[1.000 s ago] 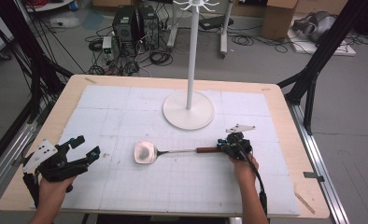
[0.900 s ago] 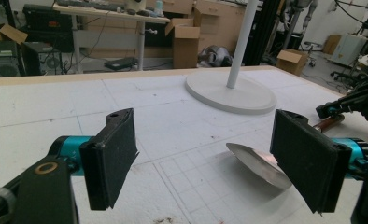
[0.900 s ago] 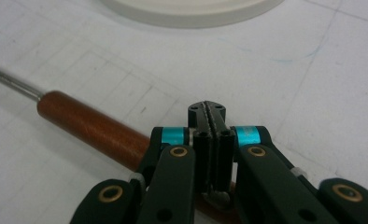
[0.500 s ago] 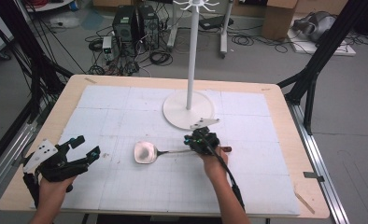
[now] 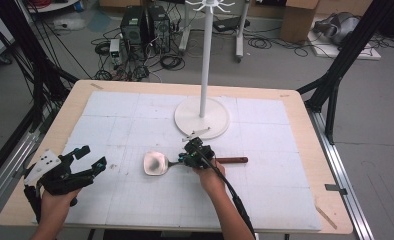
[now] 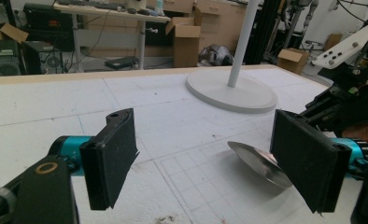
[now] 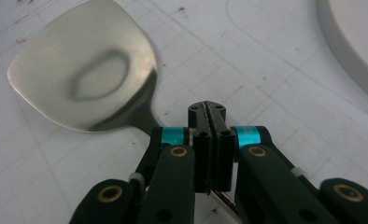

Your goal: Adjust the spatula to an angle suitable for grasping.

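No brand or lettering is legible anywhere. The metal spatula (image 5: 157, 163) lies flat on the gridded white mat (image 5: 110, 115), near the white stand base (image 5: 202, 117). The right gripper (image 5: 187, 159) has its jaws pressed together, over the spatula's neck; the right gripper view shows its shiny blade (image 7: 86, 86) close up. The left gripper (image 5: 87, 161) rests at the mat's left, jaws wide apart, holding nothing.

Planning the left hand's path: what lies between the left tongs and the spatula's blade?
Nothing: in the high view only bare white mat separates the left tongs from the spatula.
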Demonstrator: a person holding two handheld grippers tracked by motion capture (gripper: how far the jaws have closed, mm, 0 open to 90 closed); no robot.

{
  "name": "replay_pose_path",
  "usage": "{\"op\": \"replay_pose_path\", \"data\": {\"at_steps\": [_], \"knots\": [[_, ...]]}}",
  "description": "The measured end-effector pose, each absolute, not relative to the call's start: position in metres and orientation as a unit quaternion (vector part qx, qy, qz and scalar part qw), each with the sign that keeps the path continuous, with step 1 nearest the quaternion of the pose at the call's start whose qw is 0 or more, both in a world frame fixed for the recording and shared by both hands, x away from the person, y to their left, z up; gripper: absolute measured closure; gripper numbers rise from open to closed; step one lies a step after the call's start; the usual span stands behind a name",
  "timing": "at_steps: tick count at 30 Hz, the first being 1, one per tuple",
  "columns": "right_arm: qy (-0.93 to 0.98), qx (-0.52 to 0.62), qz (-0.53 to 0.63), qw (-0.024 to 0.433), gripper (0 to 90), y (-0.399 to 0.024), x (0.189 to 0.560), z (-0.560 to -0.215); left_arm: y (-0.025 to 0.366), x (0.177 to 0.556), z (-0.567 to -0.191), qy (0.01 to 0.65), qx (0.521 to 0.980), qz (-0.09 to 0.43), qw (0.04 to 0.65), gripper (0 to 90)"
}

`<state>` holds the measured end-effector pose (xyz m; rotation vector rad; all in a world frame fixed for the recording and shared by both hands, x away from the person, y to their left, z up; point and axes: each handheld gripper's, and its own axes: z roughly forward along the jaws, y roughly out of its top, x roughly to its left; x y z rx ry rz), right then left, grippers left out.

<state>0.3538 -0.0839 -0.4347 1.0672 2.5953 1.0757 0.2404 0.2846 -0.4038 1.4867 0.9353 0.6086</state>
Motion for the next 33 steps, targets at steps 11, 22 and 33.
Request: {"op": "replay_pose_path", "data": {"at_steps": [11, 22, 33], "knots": [[0.884, 0.31, 0.348, 0.039, 89.6, -0.074, 0.344, -0.435, 0.285, 0.241, -0.404, 0.403, 0.641, 0.262, 0.599, 23.2], [0.882, 0.303, 0.359, 0.034, 87.9, -0.074, 0.323, -0.435, 0.284, 0.24, -0.404, 0.402, 0.642, 0.262, 0.598, 23.2], [0.792, 0.444, 0.371, 0.197, 89.6, -0.206, 0.325, -0.413, 0.285, 0.241, -0.404, 0.404, 0.642, 0.263, 0.596, 23.2]]}}
